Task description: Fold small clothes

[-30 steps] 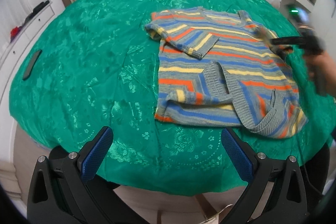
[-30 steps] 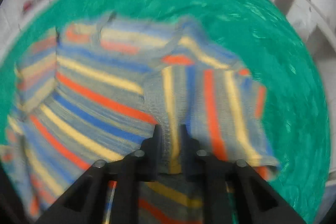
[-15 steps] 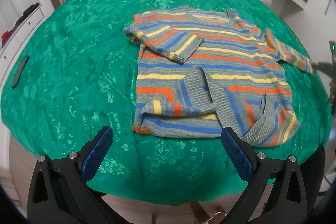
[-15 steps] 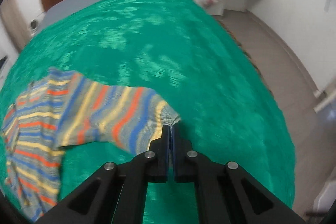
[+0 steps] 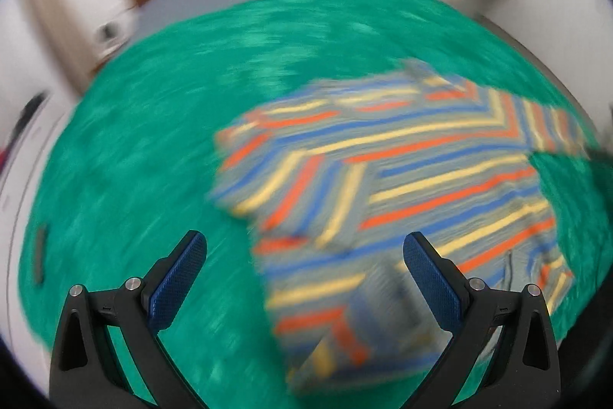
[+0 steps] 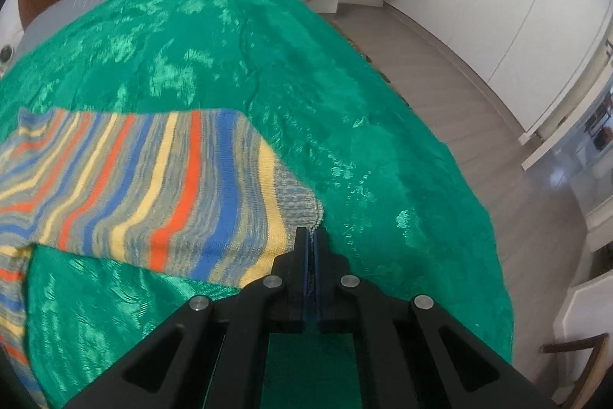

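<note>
Two grippers are working over the bed, both tilted steeply down. The right gripper is pinching the grey cuff of the striped sweater's sleeve between fully closed jaws, stretching it out flat toward the right edge of the green bedspread. The left gripper is hanging wide open and empty above the striped sweater, which is lying on the right half of the bedspread, near its front edge.
</note>
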Available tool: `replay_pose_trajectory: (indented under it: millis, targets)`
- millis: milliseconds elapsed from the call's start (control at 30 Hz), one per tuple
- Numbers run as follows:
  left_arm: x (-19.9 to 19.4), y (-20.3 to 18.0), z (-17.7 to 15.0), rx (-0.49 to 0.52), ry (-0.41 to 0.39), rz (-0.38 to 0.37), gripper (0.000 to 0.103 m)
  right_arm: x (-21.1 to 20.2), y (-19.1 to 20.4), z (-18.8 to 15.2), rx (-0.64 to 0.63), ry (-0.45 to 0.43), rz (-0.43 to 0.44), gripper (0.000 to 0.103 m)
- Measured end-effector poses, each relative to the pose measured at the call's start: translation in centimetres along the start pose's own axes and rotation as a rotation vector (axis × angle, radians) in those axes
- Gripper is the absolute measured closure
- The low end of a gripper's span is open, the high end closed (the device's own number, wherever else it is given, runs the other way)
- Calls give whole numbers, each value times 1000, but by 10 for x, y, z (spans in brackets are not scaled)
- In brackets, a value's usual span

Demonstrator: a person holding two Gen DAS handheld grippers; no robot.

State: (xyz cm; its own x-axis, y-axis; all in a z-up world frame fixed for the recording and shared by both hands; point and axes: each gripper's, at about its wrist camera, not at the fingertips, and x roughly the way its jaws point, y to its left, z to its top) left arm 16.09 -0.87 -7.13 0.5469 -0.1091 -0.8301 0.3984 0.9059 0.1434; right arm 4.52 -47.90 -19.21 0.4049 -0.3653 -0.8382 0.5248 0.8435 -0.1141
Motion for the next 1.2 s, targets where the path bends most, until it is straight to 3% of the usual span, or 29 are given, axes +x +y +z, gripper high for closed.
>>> replay_pose_trajectory:
  millis: [67, 100, 133, 167, 200, 233, 267, 400, 500, 633, 700, 833, 900, 967, 1000, 1033, 1067, 1100, 1133, 1200]
  targets:
    - [36, -17, 10, 75, 49, -26, 1, 0, 2, 0, 3, -9, 12, 99]
    - [56, -21, 12, 98, 85, -21, 4, -3, 1, 0, 8, -11, 21, 84]
    - [80, -23, 13, 112, 138, -17, 21, -7, -1, -2, 12, -7, 20, 63]
    - [95, -22, 12, 108, 187, -29, 35, -17, -6, -4, 24, -14, 38, 53]
    - [110, -17, 9, 81, 246, -69, 67, -26, -10, -6, 34, -29, 56, 40]
    - [117, -6, 7, 12, 273, -136, 91, -37, -13, -10, 34, -46, 64, 40]
    - [116, 4, 6, -42, 257, -162, 99, -46, -13, -13, 26, -58, 66, 40]
    - [83, 73, -4, -308, 149, -203, 101, -84, -6, -32, -27, -101, 109, 35]
    - [51, 153, -37, -537, 76, -148, 101, -105, 20, -46, -92, -102, 196, 35]
    - [54, 234, -94, -716, 114, 1, 101, -127, 75, -62, -214, -70, 397, 35]
    - [64, 262, -118, -758, 149, 86, 101, -133, 109, -67, -293, -28, 497, 35]
    - [71, 287, -148, -808, 180, 96, 101, -139, 161, -82, -433, 29, 605, 35]
    - [61, 285, -152, -806, 192, 143, 101, -141, 184, -90, -511, 66, 677, 35]
    - [34, 274, -154, -780, 161, 155, 90, -142, 199, -99, -586, 100, 723, 35]
    - [24, 258, -149, -726, 129, 135, 68, -142, 209, -105, -628, 112, 739, 35]
    - [13, 232, -143, -631, 88, 76, 49, -140, 217, -108, -663, 122, 752, 35]
    - [9, 210, -138, -555, 67, 1, 45, -137, 226, -112, -697, 135, 764, 35]
    - [8, 172, -129, -426, 66, -155, 45, -134, 234, -116, -713, 147, 772, 35]
    - [8, 146, -125, -342, 75, -261, 45, -127, 243, -117, -725, 169, 790, 36]
    - [11, 86, -115, -145, 74, -397, 44, -116, 255, -116, -731, 204, 812, 36]
